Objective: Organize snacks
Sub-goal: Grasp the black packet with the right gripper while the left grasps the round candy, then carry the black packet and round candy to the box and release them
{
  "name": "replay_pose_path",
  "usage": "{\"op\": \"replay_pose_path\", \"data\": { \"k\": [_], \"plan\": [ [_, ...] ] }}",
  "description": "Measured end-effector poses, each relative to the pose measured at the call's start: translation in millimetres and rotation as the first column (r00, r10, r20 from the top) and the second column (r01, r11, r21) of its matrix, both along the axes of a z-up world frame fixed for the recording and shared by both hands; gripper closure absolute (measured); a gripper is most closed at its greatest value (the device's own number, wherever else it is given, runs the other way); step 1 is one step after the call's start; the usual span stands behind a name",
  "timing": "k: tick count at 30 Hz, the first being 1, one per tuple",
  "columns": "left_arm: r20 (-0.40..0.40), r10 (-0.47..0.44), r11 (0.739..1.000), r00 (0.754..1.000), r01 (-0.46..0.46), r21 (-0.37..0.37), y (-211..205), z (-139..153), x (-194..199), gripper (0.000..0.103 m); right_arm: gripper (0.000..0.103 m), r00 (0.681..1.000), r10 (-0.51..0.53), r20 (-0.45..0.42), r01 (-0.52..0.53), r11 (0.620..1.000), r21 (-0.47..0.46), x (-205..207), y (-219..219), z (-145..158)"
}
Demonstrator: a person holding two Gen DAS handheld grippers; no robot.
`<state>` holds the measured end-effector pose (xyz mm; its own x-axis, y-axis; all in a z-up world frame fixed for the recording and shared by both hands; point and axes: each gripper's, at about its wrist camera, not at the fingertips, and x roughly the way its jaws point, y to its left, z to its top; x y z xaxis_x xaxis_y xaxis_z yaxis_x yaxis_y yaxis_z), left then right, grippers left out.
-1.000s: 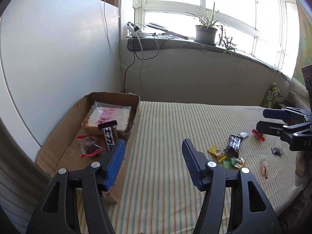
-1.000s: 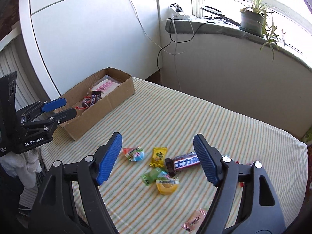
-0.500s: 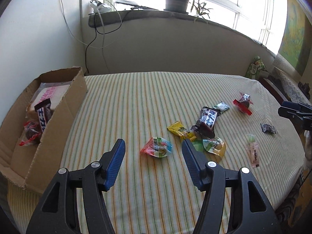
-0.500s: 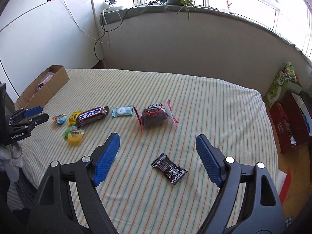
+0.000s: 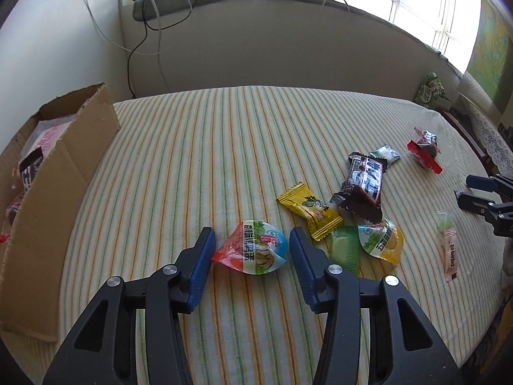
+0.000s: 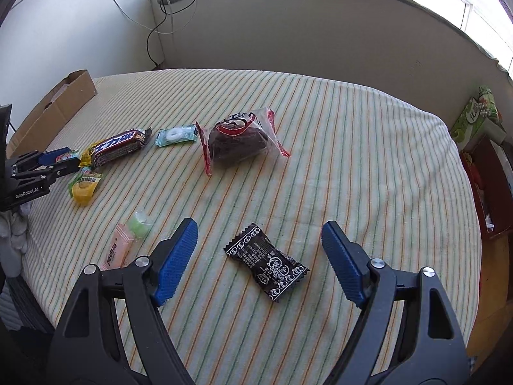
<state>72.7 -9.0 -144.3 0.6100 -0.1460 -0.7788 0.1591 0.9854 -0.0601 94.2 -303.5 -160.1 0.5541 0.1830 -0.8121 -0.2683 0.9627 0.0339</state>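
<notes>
My left gripper (image 5: 251, 237) is low over the striped cloth, its jaws closing around a red, blue and green snack packet (image 5: 253, 252). The blue pads stand at the packet's two edges and it still lies flat. My right gripper (image 6: 259, 234) is open wide, with a black patterned packet (image 6: 266, 261) lying loose between its fingers. A yellow candy (image 5: 309, 210), a chocolate bar (image 5: 364, 189), a green-yellow jelly packet (image 5: 381, 240), a mint (image 6: 176, 134), a red-wrapped dark cake (image 6: 237, 141) and a pink stick (image 6: 123, 243) lie scattered. The cardboard box (image 5: 64, 166) at the left holds several snacks.
The striped surface (image 5: 224, 134) ends in a rounded edge near me and at the right. A wall with hanging cables (image 5: 144, 32) rises behind it, under a sill with a plant. A green carton (image 6: 477, 118) and a red box (image 6: 487, 186) stand off the right side.
Both grippers swung away from the box side and sank toward the snacks. The left jaws narrowed around the colourful packet. The right gripper came down over the black packet, still wide.
</notes>
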Motion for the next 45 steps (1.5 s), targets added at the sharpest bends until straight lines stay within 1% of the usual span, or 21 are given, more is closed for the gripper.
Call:
{"op": "replay_pose_path", "data": {
  "k": [2,5,6,7,9,10,12,15,16,17,18,19,20,24,26,27,28,30,35,41,45],
  "plan": [
    [0.002,0.007,1.000,1.000,-0.007,-0.003,1.6,-0.2,0.7,0.062,0.028,1.000,0.001,-0.018,-0.001,1.000,-0.002,1.2,1.1,-5.4],
    [0.008,0.011,1.000,1.000,-0.011,0.006,1.5,-0.1,-1.7,0.065,0.034,1.000,-0.002,-0.006,0.002,1.000,-0.030,-2.6,3.6,-7.0],
    [0.011,0.012,1.000,1.000,-0.012,0.004,1.5,0.1,-2.3,0.065,0.038,1.000,-0.001,-0.005,0.001,0.999,-0.033,-2.3,5.5,-7.3],
    [0.012,0.011,1.000,1.000,-0.011,-0.001,2.0,-0.3,-2.6,0.066,0.046,1.000,-0.003,-0.004,0.003,0.999,-0.036,-3.3,4.9,-6.9],
    [0.015,0.015,1.000,1.000,-0.015,-0.009,4.0,-0.5,-3.4,0.066,0.058,1.000,-0.011,-0.007,0.011,1.000,-0.023,-4.3,1.4,-5.6],
    [0.015,0.016,1.000,1.000,-0.016,-0.013,4.5,-0.5,-3.0,0.067,0.068,1.000,-0.015,-0.012,0.015,1.000,-0.014,-5.6,-0.8,-5.3],
    [0.017,0.021,1.000,1.000,-0.021,-0.017,4.2,-0.7,-4.0,0.067,0.074,1.000,-0.023,-0.013,0.023,1.000,-0.012,-6.4,-3.2,-4.6],
    [0.021,0.016,1.000,1.000,-0.015,-0.020,4.3,-0.9,-5.1,0.067,0.074,1.000,-0.010,-0.018,0.010,1.000,-0.008,-8.5,-4.1,-4.1],
    [0.020,0.012,1.000,1.000,-0.012,-0.022,5.0,-1.2,-4.5,0.068,0.071,1.000,-0.004,-0.023,0.003,1.000,-0.010,-9.2,-4.2,-3.2],
    [0.019,0.013,1.000,1.000,-0.013,-0.024,5.3,-1.2,-4.9,0.068,0.066,0.999,0.000,-0.032,0.000,1.000,-0.004,-9.1,-5.4,-2.2],
    [0.020,0.015,1.000,1.000,-0.015,-0.025,6.6,-1.1,-5.7,0.068,0.057,0.999,0.005,-0.034,-0.004,1.000,0.015,-9.8,-7.5,0.0],
    [0.022,0.015,1.000,1.000,-0.015,-0.027,7.2,-0.8,-6.2,0.068,0.043,1.000,-0.003,-0.028,0.004,1.000,0.022,-11.1,-9.6,3.2],
    [0.025,0.017,1.000,1.000,-0.016,-0.027,7.8,-0.3,-6.9,0.068,0.037,1.000,-0.009,-0.018,0.009,1.000,0.015,-13.6,-11.1,5.3],
    [0.035,0.015,0.999,0.999,-0.013,-0.030,10.9,2.9,-12.5,0.069,0.036,1.000,0.022,-0.020,-0.022,0.999,-0.028,-24.5,-11.6,7.5],
    [0.034,0.011,0.999,0.999,-0.010,-0.031,11.3,3.1,-14.3,0.070,0.045,0.999,0.029,-0.030,-0.030,0.999,-0.042,-26.4,-11.0,5.2],
    [0.035,0.012,0.999,0.999,-0.011,-0.030,12.3,3.4,-15.5,0.070,0.060,0.999,0.027,-0.038,-0.029,0.998,-0.062,-26.1,-10.0,2.3],
    [0.036,0.011,1.000,0.999,-0.010,-0.030,12.9,4.0,-17.6,0.070,0.069,0.999,0.028,-0.044,-0.031,0.997,-0.068,-25.7,-9.6,-0.2],
    [0.045,0.005,1.000,0.999,-0.004,-0.024,13.6,6.8,-21.6,0.070,0.075,0.999,0.021,-0.040,-0.023,0.999,-0.047,-25.7,-11.6,0.3],
    [0.067,0.016,0.999,0.998,-0.014,-0.036,18.9,16.6,-32.2,0.070,0.076,1.000,-0.006,-0.027,0.007,1.000,0.011,-24.0,-17.5,7.1],
    [0.110,0.033,0.999,0.993,-0.028,-0.043,24.0,33.7,-45.5,0.070,0.076,1.000,0.001,0.014,-0.001,1.000,0.010,-23.7,-10.9,24.9],
    [0.130,0.061,0.997,0.990,-0.054,-0.055,32.9,43.8,-52.2,0.070,0.076,0.999,0.027,0.040,-0.028,0.999,0.025,-22.9,0.8,39.0]
  ]
}}
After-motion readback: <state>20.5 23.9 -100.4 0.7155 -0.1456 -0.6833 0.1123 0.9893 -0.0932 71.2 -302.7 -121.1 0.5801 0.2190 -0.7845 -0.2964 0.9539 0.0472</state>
